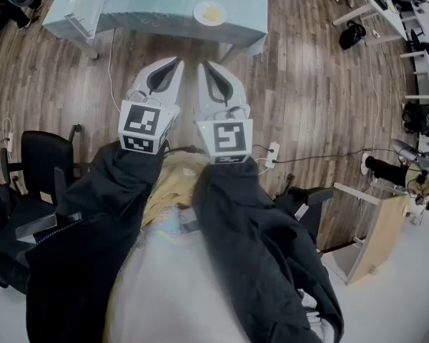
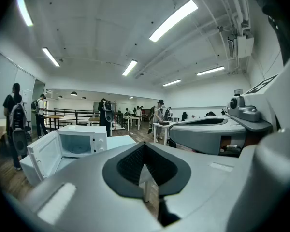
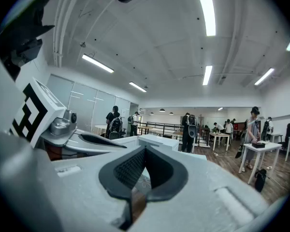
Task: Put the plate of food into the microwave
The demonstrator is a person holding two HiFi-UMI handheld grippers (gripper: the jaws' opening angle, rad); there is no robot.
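A white plate with yellow food point(image 1: 210, 13) lies on the far table point(image 1: 250, 16), which has a pale blue cloth. The white microwave point(image 2: 82, 141) stands on that table to the plate's left, its door point(image 2: 43, 156) swung open and its cavity bare. Both grippers are held side by side over the wooden floor, well short of the table. My left gripper point(image 1: 176, 63) is shut with nothing between its jaws, seen close up as the left gripper point(image 2: 145, 146). My right gripper point(image 1: 202, 66) is shut and empty too, seen close up as the right gripper point(image 3: 145, 151).
A black office chair point(image 1: 39, 159) stands at my left and a power strip point(image 1: 272, 154) with cables lies on the floor at my right. A wooden stand point(image 1: 375, 238) is at the lower right. Several people point(image 2: 104, 115) and desks fill the room beyond the table.
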